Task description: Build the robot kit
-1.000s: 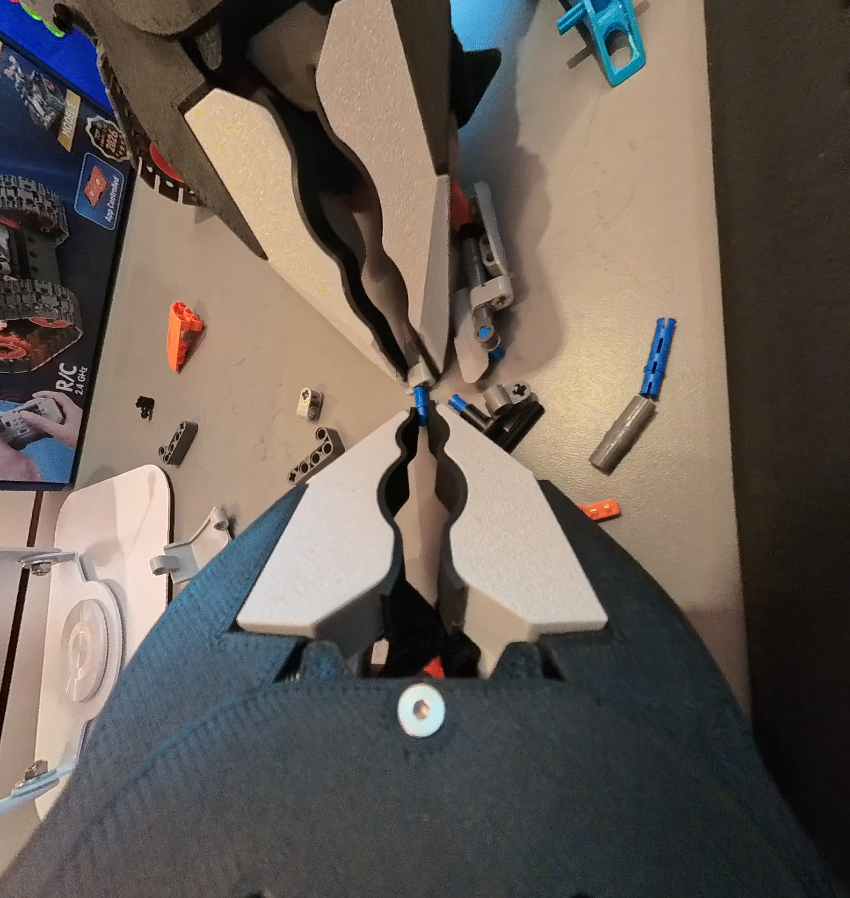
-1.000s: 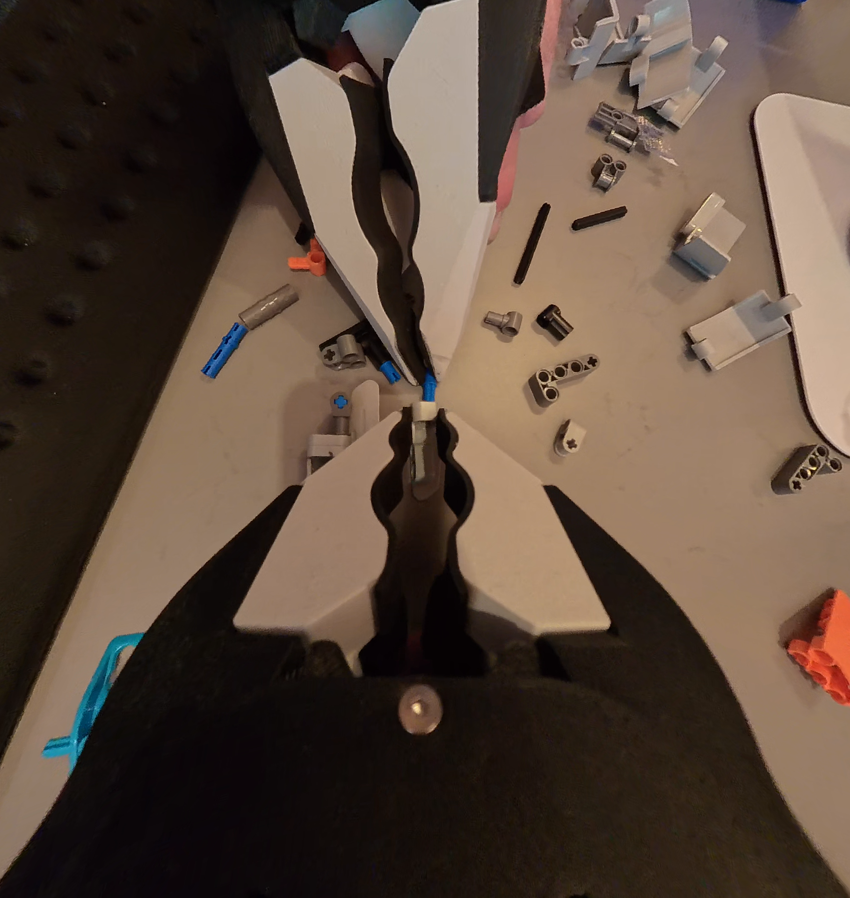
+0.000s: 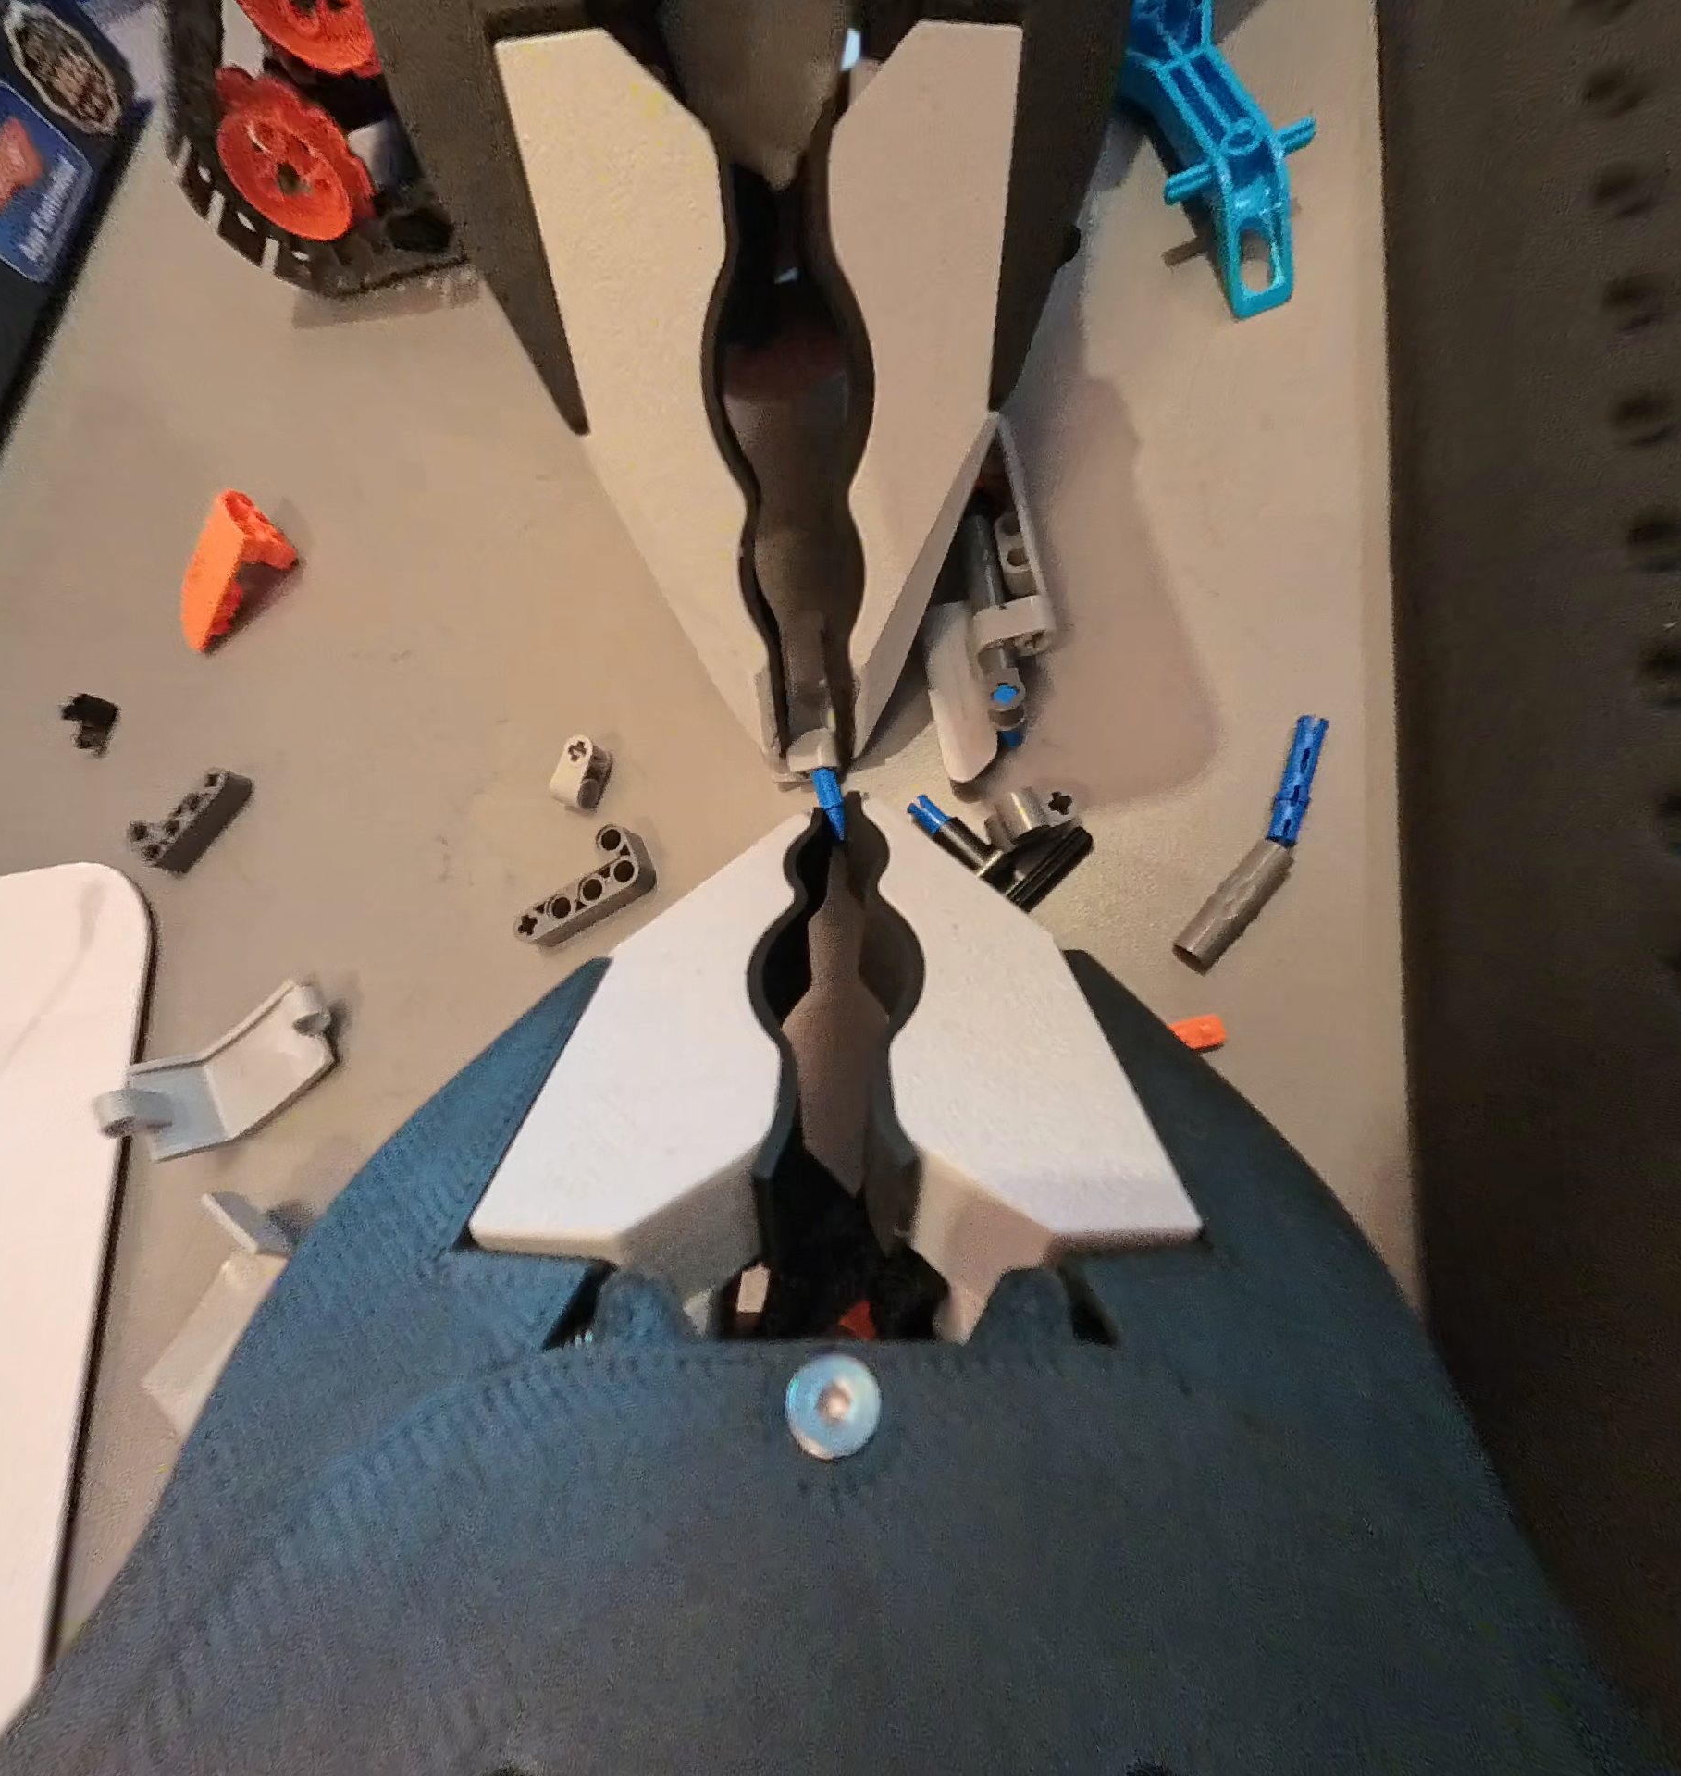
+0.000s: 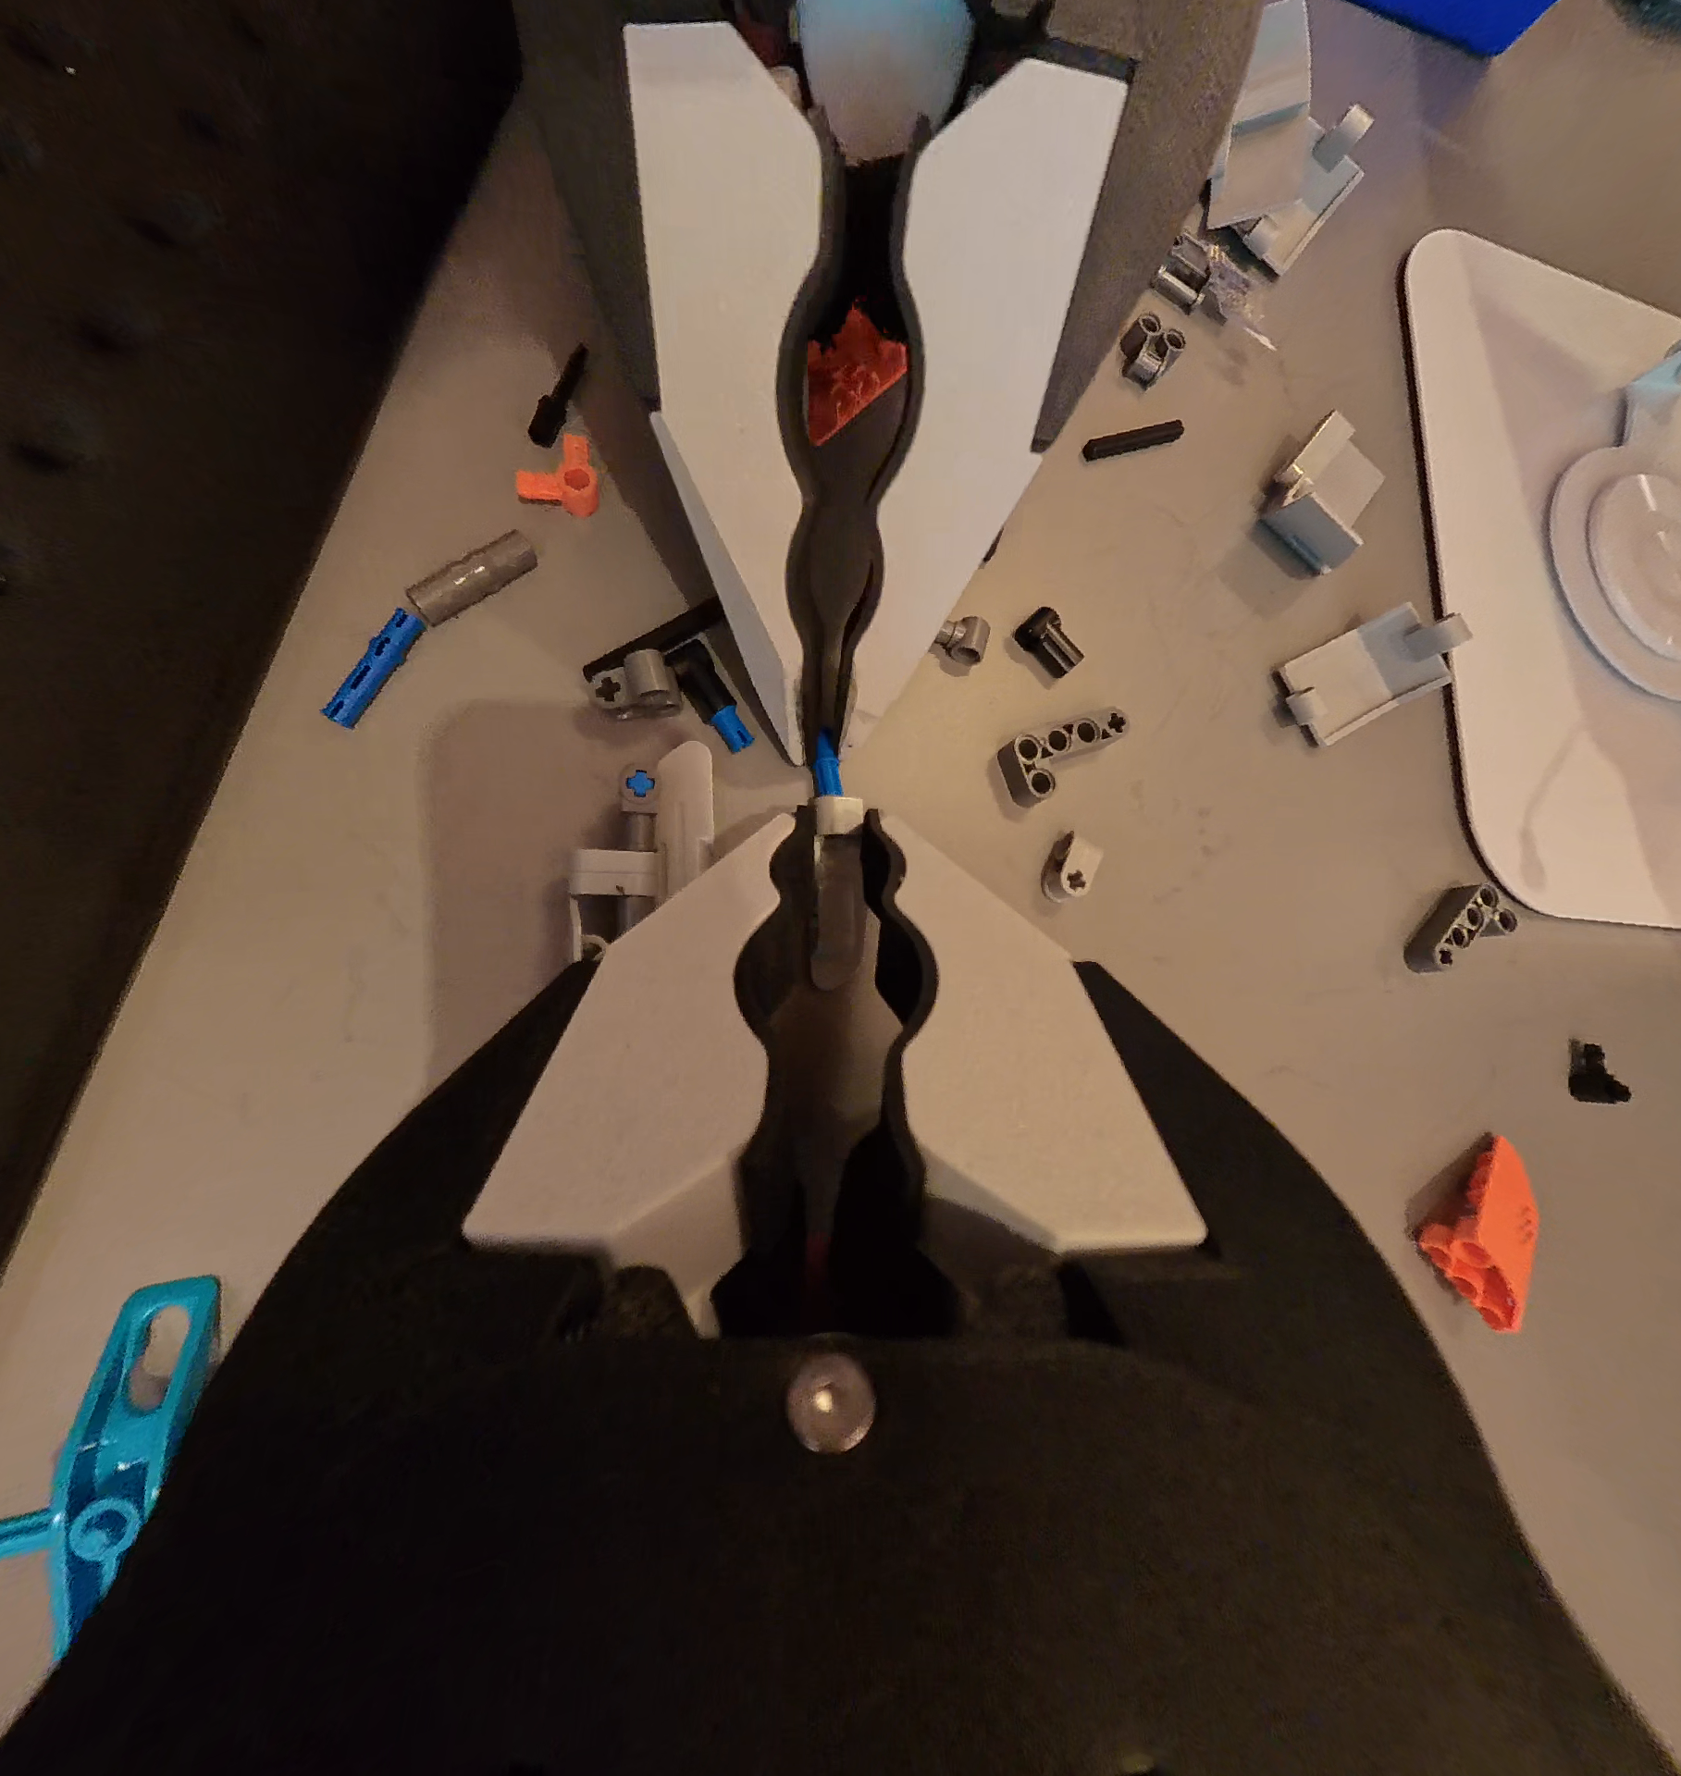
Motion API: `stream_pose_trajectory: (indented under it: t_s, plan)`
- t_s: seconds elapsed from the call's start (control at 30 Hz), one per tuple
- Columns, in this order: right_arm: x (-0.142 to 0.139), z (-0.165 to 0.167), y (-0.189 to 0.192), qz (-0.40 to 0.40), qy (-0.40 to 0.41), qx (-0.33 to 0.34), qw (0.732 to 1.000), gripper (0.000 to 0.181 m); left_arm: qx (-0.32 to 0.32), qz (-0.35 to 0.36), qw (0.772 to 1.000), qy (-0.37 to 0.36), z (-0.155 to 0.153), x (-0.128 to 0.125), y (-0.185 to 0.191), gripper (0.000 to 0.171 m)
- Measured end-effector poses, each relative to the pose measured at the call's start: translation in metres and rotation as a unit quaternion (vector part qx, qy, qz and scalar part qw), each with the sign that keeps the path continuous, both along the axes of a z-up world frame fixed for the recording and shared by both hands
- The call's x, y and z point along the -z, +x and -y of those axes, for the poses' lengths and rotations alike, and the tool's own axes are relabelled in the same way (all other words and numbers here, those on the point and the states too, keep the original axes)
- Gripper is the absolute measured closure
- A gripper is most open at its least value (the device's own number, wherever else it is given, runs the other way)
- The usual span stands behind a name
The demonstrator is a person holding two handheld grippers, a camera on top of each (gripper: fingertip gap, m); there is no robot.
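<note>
My left gripper (image 3: 836,828) is shut on a small blue pin (image 3: 828,802) that sticks out past its tips. My right gripper (image 4: 836,817) is shut on a grey connector piece (image 4: 834,894) with a white end. The two grippers face each other tip to tip just above the grey table. The pin (image 4: 825,764) touches the white end of the connector. In the left wrist view the right gripper (image 3: 812,759) comes down from the top with the connector (image 3: 810,711) between its fingers. In the right wrist view the left gripper (image 4: 822,740) comes down from the top.
Loose parts lie around the tips: a grey L-beam (image 3: 586,889), an orange wedge (image 3: 235,567), a grey sleeve with a blue pin (image 3: 1245,889), a small grey and black assembly (image 3: 1009,836), a teal piece (image 3: 1221,183). A white tray (image 3: 38,1057) is at the left, a dark mat (image 3: 1567,865) at the right.
The two grippers have swung from a slanted meeting into a straight head-on line. Both stay shut on their parts, and the pin still meets the connector's white end.
</note>
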State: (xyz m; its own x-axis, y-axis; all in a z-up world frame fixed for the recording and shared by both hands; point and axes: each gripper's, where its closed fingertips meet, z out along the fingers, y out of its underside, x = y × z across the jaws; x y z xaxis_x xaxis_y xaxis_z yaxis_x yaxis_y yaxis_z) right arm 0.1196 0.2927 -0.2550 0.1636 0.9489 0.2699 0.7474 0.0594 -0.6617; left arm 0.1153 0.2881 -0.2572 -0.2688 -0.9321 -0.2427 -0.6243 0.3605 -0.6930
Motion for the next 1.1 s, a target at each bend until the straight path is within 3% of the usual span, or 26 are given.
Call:
stream_pose_trajectory:
  t_s: [0.43, 0.87, 1.1]
  plan:
    - [-0.0008, -0.0014, 0.0003, 0.030, 0.042, -0.019, 0.998, 0.175, 0.015, -0.022, 0.997, -0.074, 0.0005, 0.0001, 0.0012, 0.170]
    - [0.0006, 0.0007, -0.0013, -0.051, -0.074, -0.011, 0.996, 0.174, 0.017, -0.014, 0.998, -0.052, 0.0005, 0.0003, 0.0012, 0.171]
    - [0.0006, 0.0034, -0.0044, -0.053, -0.071, -0.027, 0.996, 0.174, 0.029, -0.014, 0.998, -0.050, 0.0021, 0.0006, 0.0008, 0.171]
